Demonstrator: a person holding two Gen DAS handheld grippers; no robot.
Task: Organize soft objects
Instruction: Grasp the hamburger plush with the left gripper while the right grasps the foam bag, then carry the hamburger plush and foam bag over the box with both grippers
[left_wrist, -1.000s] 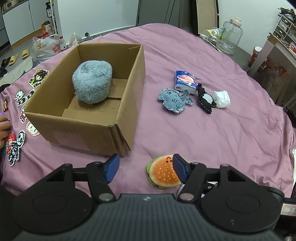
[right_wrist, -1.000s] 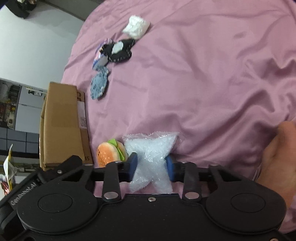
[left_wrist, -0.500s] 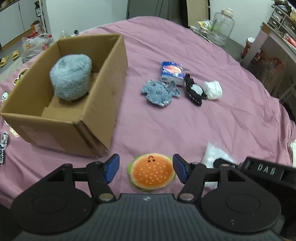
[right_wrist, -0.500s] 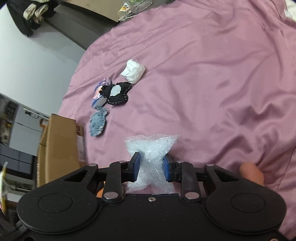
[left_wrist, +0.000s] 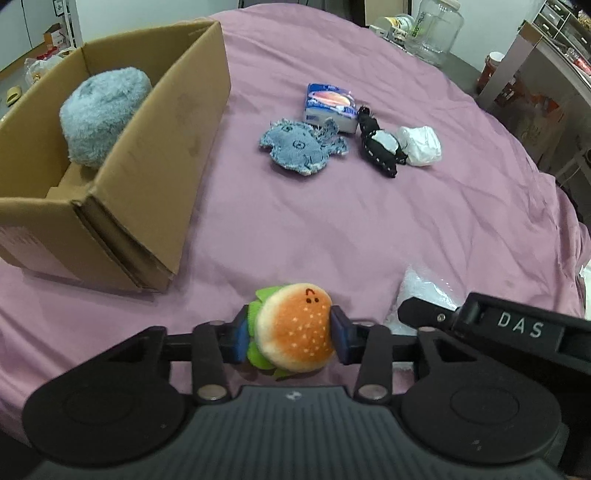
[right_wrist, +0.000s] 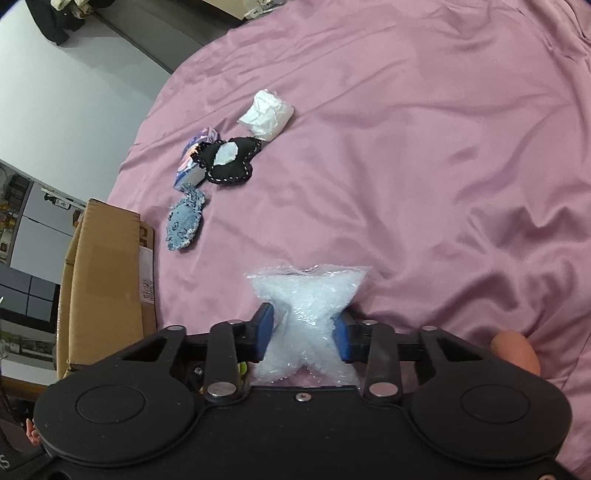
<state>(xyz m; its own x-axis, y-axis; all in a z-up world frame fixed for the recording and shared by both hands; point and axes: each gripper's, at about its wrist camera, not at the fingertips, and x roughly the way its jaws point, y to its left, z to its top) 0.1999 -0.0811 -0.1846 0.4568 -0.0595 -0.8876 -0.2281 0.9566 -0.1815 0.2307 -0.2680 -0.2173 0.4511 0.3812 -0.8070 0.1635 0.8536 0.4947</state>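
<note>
Two hand-held grippers work over a bed draped in a purple sheet (left_wrist: 424, 229). The left gripper (left_wrist: 290, 332) clamps a burger plush (left_wrist: 295, 332) between its 2 blue pads, the toy squeezed at its sides and raised slightly off the sheet. Ahead and to the left of that gripper stands an open cardboard box (left_wrist: 155, 158) holding a fluffy blue-grey plush (left_wrist: 103, 110). Farther ahead and slightly right lie a frayed denim toy (left_wrist: 303, 147), a tissue pack (left_wrist: 330, 105) touching it at the far side, a black stitched toy (left_wrist: 380, 146) and a crumpled white wad (left_wrist: 421, 146) pressed against it.

The right gripper (right_wrist: 304, 338) pinches a clear bag of white filling (right_wrist: 308, 314) at its waist, the bag bulging above and below the narrow grip. From this gripper the box (right_wrist: 105, 280) sits to the left, with the denim toy (right_wrist: 184, 218), the black toy (right_wrist: 229, 160) and the white wad (right_wrist: 266, 114) lined up ahead and left. A fingertip (right_wrist: 515, 349) shows at the right gripper's right edge, resting on the sheet.

In the left view, the right gripper's body, lettered "DAS", sits just to the right.
</note>
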